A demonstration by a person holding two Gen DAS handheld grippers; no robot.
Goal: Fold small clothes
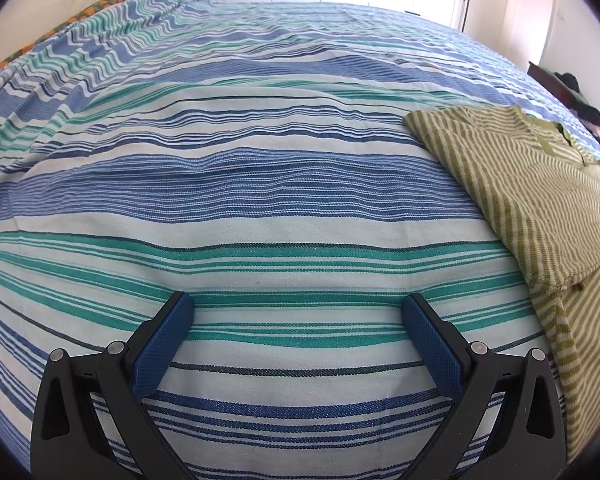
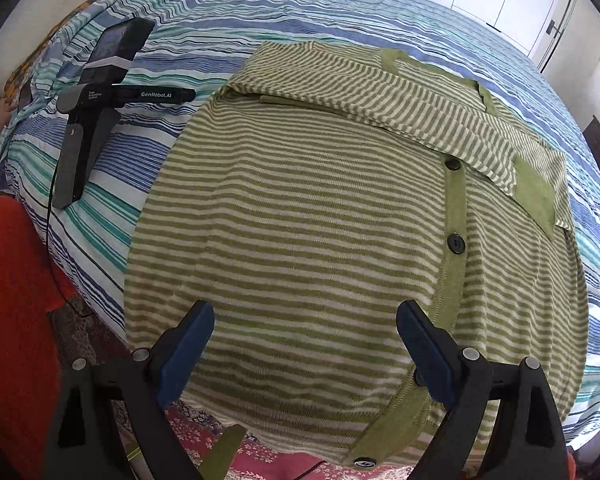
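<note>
— Right gripper [image 2: 305, 334]?
— Jaws wide, empty, above the green striped cardigan [image 2: 320, 208] spread on the striped bedspread [image 2: 380, 12], hem overhanging.
— Left gripper [image 1: 298, 328]?
— Also spread, holding nothing, beside it.

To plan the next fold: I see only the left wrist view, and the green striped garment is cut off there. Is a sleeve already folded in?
Observer: Yes, one sleeve lies folded across the top of the cardigan.
Operator: Where is the right gripper?
Observer: The right gripper hovers open above the cardigan's lower part.
Operator: Is the hem on the bed?
Observer: No, the hem hangs over the edge of the bed.
</note>
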